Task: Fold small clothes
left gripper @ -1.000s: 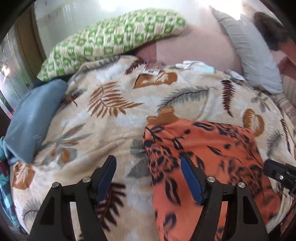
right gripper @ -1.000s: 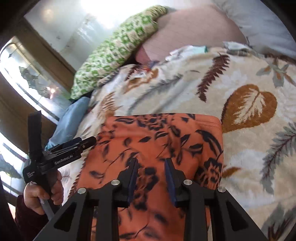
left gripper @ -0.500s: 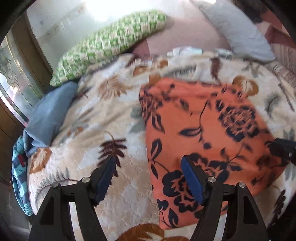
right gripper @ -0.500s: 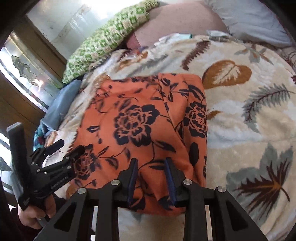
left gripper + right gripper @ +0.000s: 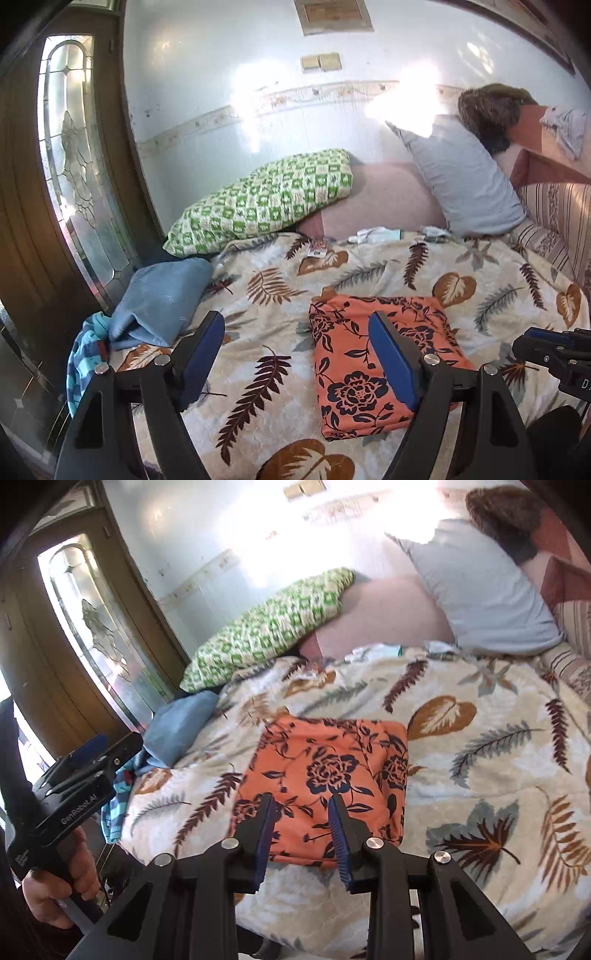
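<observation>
— Bedroom, leaf-print blanket (image 5: 258,369) over the bed, glazed door (image 5: 70,192) at the left. Orange floral garment (image 5: 325,775) lying flat on that blanket as a neat folded rectangle, near the front edge.

— Grippers?

— Left gripper (image 5: 295,354) with jaws wide apart, holding nothing, hovering above the blanket beside the garment's left edge. Right gripper (image 5: 301,834) with a narrower gap, also empty, above the garment's near edge. Touching the cloth or not: cannot tell.

— Risks from here?

— Probably snagging the top layer with a finger on the way out and flipping the fold open. Also dragging the plush blanket and skewing the rectangle toward the bed's edge.

— Count?

— One orange garment, two grippers, one green checked pillow (image 5: 266,199), one grey pillow (image 5: 461,177), one blue folded cloth (image 5: 159,299), one striped turquoise piece (image 5: 83,354) at the left edge.
</observation>
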